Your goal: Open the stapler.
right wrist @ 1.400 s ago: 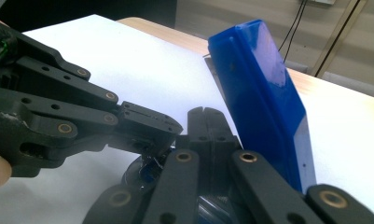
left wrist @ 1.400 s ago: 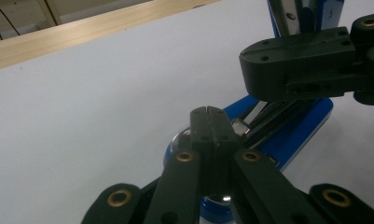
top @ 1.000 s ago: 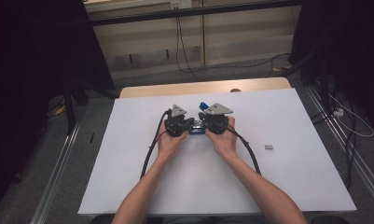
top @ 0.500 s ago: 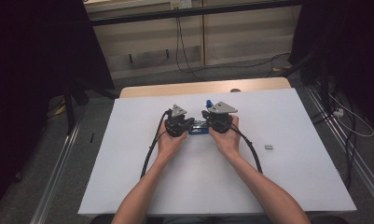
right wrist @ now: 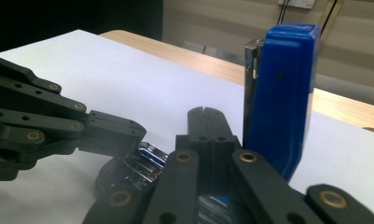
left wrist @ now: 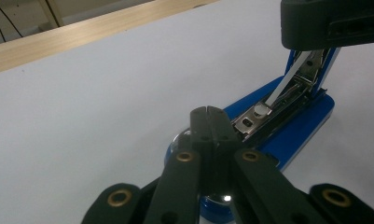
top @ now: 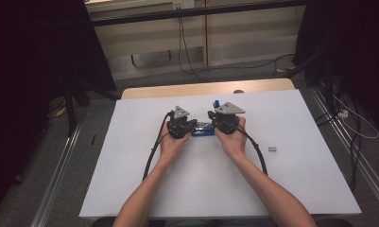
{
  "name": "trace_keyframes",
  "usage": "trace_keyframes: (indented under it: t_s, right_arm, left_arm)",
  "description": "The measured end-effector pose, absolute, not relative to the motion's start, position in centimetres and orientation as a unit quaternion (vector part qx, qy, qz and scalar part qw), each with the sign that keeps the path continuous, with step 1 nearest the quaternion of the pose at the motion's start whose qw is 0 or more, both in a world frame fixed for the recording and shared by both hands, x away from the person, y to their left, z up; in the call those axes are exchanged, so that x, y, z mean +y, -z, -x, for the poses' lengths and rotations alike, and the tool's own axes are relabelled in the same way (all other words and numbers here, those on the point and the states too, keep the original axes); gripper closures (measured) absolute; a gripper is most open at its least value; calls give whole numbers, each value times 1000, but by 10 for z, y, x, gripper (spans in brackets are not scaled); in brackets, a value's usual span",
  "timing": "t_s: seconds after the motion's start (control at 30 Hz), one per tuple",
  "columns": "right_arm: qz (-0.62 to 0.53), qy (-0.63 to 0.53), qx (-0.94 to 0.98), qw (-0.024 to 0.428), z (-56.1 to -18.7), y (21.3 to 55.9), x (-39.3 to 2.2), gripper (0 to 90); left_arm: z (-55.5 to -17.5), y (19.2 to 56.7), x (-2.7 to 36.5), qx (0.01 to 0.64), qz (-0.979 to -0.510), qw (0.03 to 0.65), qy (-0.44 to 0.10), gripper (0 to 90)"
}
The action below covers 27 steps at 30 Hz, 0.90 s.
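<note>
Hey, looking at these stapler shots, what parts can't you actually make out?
- High view: most of the stapler is hidden between the two grippers and hands.
- High view: the small grey thing on the table is too small to identify.
- Left gripper view: the stapler's front end is covered by the left gripper.
- Right gripper view: the stapler's base sits behind the right gripper.

Your forearms are bare, no sleeves reaching them at the bottom of the frame. Each gripper, left (top: 193, 126) and right (top: 211, 124), is black with a grey three-cornered plate on top and a black cable trailing back. Up close, brass-coloured rivets dot the black linkage bars.
</note>
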State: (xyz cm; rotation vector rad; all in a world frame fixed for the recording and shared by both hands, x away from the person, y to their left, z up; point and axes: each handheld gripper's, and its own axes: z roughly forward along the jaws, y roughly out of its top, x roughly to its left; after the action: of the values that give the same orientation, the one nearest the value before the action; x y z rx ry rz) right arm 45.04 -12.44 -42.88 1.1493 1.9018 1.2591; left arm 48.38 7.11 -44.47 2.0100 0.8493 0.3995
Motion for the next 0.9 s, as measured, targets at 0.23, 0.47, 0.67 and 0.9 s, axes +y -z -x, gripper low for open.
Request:
trace_keyframes:
  t_s: [0.23, 0.47, 0.67, 0.9]
  right_arm:
    - [-433, -471, 711, 292, -450, 429, -124, 900]
    - [-433, -473, 709, 294, -449, 429, -124, 900]
    - [-433, -477, 703, 301, -448, 428, -125, 900]
    - [-440, -478, 695, 309, -447, 422, -133, 900]
  left_arm:
    - [-483, 445, 71, 339, -813, 444, -163, 900]
    - [-483, 445, 71, 336, -814, 444, -164, 900]
    - [-483, 445, 71, 335, -815, 443, -165, 900]
    - [-483, 445, 71, 333, -815, 445, -162, 900]
